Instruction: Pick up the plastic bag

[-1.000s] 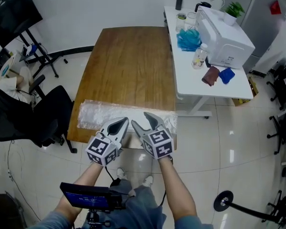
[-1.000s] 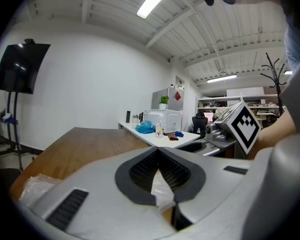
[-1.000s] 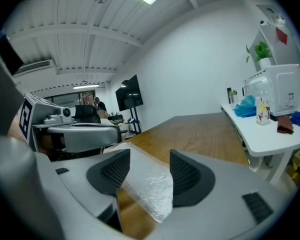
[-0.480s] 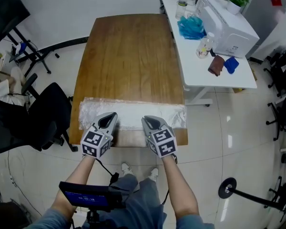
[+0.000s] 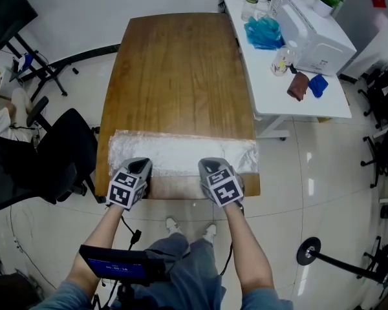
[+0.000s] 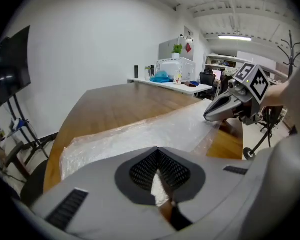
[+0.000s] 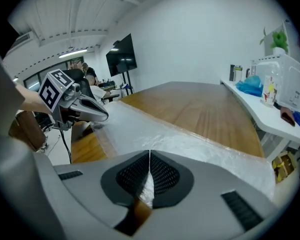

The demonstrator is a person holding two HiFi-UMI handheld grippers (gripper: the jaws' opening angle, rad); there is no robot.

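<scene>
A long clear plastic bag point(image 5: 181, 152) lies flat across the near end of the brown wooden table point(image 5: 178, 76). My left gripper point(image 5: 139, 165) is at the bag's near edge on the left, my right gripper point(image 5: 211, 164) at the same edge further right. In the left gripper view the left gripper point(image 6: 157, 150) has its tips together with film point(image 6: 159, 186) pinched between the pads. In the right gripper view the right gripper point(image 7: 149, 154) has just been closing and its pads now meet on the film point(image 7: 145, 190). The bag point(image 7: 155, 134) still rests on the wood.
A white side table point(image 5: 271, 82) stands to the right with a white appliance point(image 5: 310, 31), a blue bag point(image 5: 264, 32), a bottle point(image 5: 283, 60) and cloths. A black office chair point(image 5: 58, 154) is close to the table's left near corner. A round stand base point(image 5: 308, 250) sits on the floor at right.
Both grippers came down to the bag's near edge and moved apart. Their jaws went from open to shut on the film.
</scene>
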